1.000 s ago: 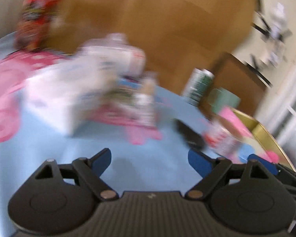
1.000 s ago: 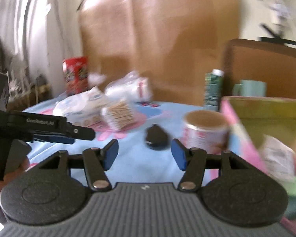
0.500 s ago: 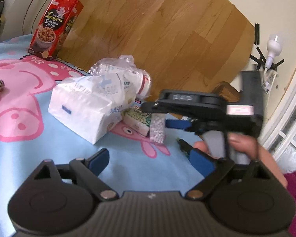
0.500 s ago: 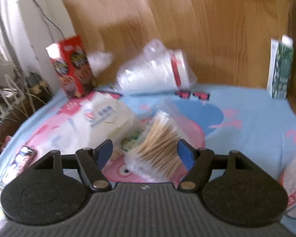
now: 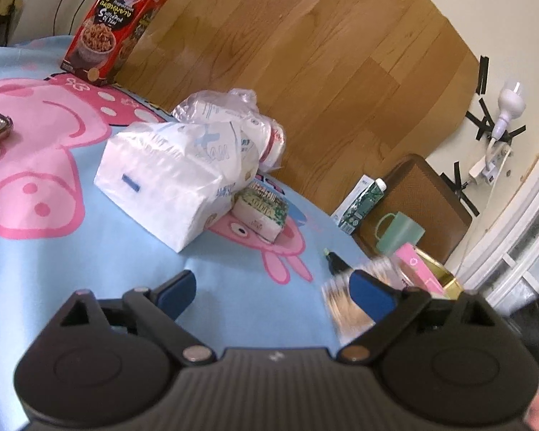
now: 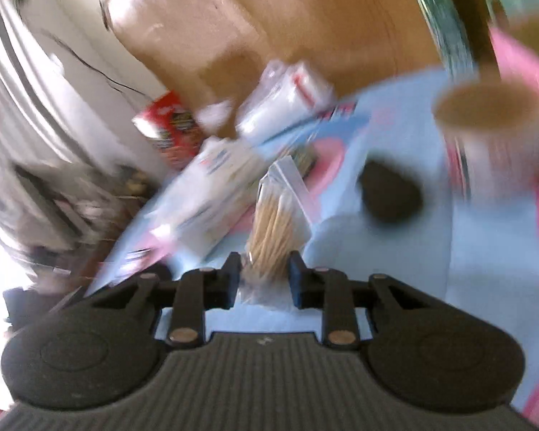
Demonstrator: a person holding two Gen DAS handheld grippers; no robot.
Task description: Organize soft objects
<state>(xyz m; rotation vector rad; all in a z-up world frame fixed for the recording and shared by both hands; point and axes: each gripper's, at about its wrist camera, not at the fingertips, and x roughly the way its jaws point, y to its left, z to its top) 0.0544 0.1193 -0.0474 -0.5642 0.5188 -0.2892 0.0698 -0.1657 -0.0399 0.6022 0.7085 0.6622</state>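
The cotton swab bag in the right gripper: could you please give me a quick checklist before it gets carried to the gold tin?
1. Right gripper shut on the cotton swab bag: ok.
2. Grip centred on the bag: not ok, it pinches one end.
3. Left gripper open and empty: ok.
4. Gold tin has free room: cannot tell.
5. Black marker lies apart from the tin: ok.
6. Right view sharp: not ok, blurred.

Around the big white tissue pack (image 5: 161, 183) I count one red snack box (image 5: 115, 25), one bagged cup stack (image 5: 233, 122), one small green-printed packet (image 5: 260, 215), one carton (image 5: 359, 203), one mug (image 5: 399, 233).
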